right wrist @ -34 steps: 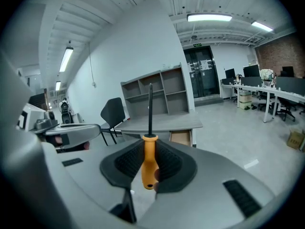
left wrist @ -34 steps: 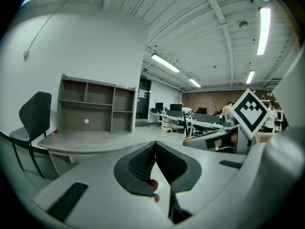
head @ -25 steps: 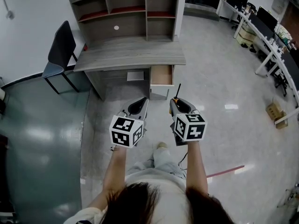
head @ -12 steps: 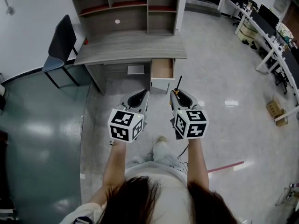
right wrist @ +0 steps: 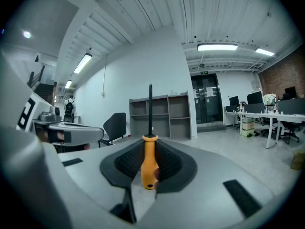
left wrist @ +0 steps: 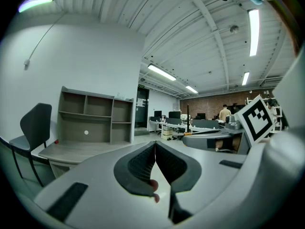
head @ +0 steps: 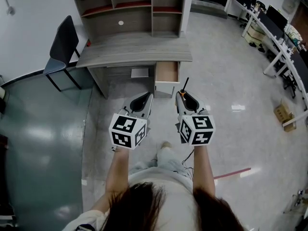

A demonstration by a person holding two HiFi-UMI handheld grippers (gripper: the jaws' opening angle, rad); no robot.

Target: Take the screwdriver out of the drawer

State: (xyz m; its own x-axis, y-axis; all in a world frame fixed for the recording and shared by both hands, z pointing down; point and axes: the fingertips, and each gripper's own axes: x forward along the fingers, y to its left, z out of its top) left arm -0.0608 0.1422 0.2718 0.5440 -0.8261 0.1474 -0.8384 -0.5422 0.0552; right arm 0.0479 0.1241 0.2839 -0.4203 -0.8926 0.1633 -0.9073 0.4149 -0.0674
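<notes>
Bare floor (head: 226, 95) is lying open in front of the worktop (head: 134, 52), giving wide room. The open drawer (head: 167, 72) is sticking out of its front, a chair (head: 61, 44) is standing at its left end, and shelves (head: 130, 14) are closing its back.

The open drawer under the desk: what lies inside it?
The drawer shows only its bare light bottom; its rear part lies under the desk top and cannot be seen. The screwdriver is clamped in the right gripper.
</notes>
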